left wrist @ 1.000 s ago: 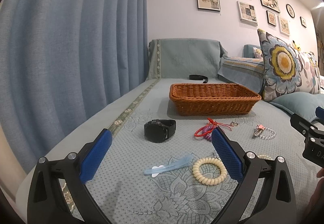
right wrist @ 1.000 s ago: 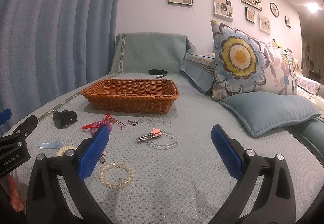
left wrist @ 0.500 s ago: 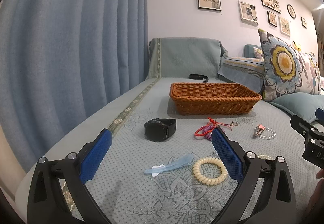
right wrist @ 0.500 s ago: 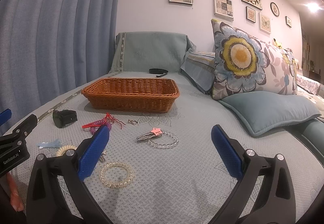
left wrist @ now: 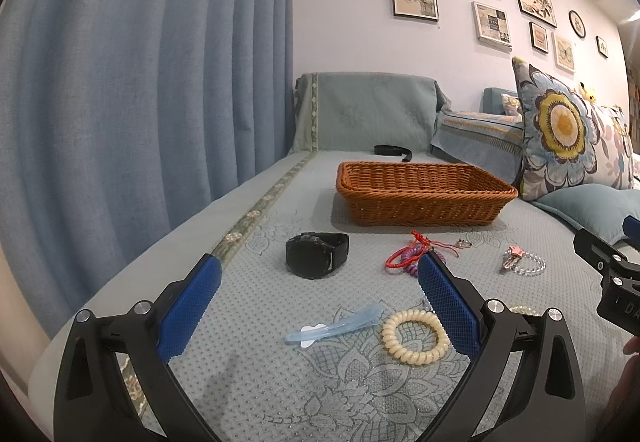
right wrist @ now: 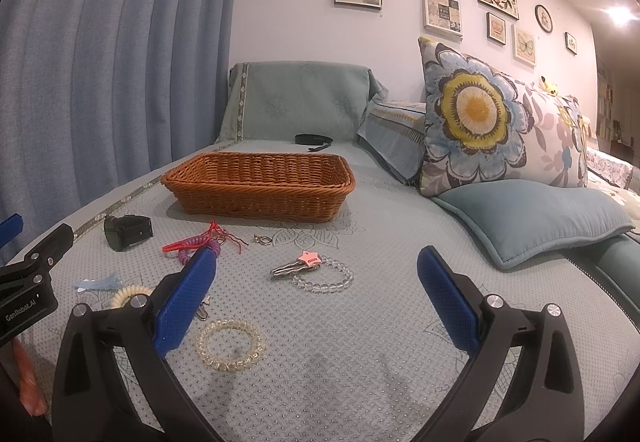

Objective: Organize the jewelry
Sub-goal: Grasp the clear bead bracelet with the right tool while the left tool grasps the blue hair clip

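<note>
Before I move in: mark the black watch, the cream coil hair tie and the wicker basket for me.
black watch (left wrist: 310,257): left wrist view, on its round face.
cream coil hair tie (left wrist: 400,347): left wrist view, on the coil's near-left arc.
wicker basket (right wrist: 256,197): right wrist view, on its near woven wall.

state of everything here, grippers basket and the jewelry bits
left gripper: open, holding nothing
right gripper: open, holding nothing
wicker basket: upright on the sofa, inside not fully visible
black watch: strap closed in a loop
clear bead bracelet: lying flat
blue hair clip: shut, lying flat
cream spiral hair tie: lying flat
</note>
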